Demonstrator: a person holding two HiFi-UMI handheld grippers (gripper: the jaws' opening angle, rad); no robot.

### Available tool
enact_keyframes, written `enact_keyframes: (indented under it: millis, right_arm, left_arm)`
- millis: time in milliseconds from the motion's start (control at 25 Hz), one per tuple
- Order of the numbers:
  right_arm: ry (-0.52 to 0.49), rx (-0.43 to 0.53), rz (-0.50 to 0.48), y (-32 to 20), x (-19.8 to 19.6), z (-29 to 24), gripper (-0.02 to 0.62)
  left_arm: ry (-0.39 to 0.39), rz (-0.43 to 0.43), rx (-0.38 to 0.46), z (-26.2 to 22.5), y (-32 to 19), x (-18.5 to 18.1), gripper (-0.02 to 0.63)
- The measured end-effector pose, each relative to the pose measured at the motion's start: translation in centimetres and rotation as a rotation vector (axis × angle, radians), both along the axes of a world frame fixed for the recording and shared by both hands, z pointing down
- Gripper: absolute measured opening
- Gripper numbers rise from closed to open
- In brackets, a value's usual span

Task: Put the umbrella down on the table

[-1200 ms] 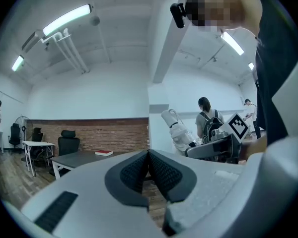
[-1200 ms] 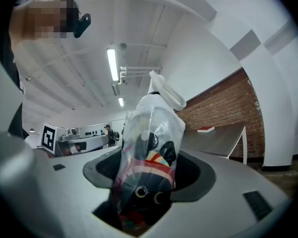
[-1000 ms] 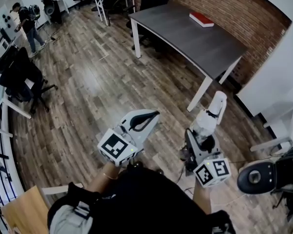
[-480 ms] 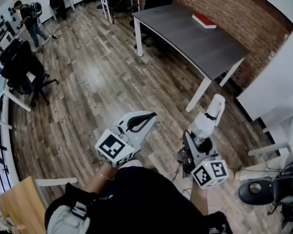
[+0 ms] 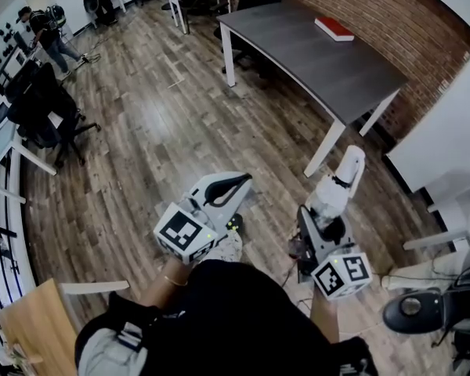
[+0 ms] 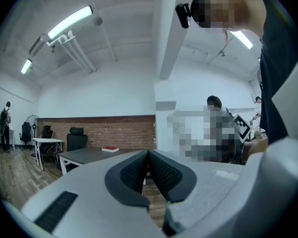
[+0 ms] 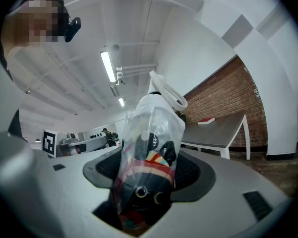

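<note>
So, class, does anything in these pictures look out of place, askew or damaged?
Nothing stands out. The umbrella, wrapped in clear plastic, is held in the right gripper, and the red book lies flat on the table.

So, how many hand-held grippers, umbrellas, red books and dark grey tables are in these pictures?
Hand-held grippers: 2, the left hand-held gripper and the right hand-held gripper
Umbrella: 1
Red book: 1
Dark grey table: 1
Total: 5
</note>
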State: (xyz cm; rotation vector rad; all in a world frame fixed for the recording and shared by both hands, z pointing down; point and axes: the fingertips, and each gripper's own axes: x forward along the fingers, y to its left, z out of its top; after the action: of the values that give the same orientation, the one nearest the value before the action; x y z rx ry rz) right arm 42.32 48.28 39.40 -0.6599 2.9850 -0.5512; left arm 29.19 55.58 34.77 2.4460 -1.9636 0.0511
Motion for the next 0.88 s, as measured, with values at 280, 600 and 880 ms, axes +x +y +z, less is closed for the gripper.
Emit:
enact_keyframes:
  millis: [280, 600, 880]
  right_arm:
    - [0.007, 0.011, 0.056, -2.5, -0.5, -0.2, 0.288]
    - [0.022, 0.014, 0.139, -8.0, -2.6, -0.6, 0.288]
    - [0.038, 0.011, 0.173, -11.7, -7.2, -0.5, 0.288]
  left_arm:
    - [-0.013, 0.062, 0.048, -0.2, -4.0, -1.5, 0.002]
    - [0.003, 0.142, 0.059, -0.2, -10.4, -4.4, 0.002]
    - [0.042, 0.159, 0.055, 0.3, -14.9, -9.7, 0.002]
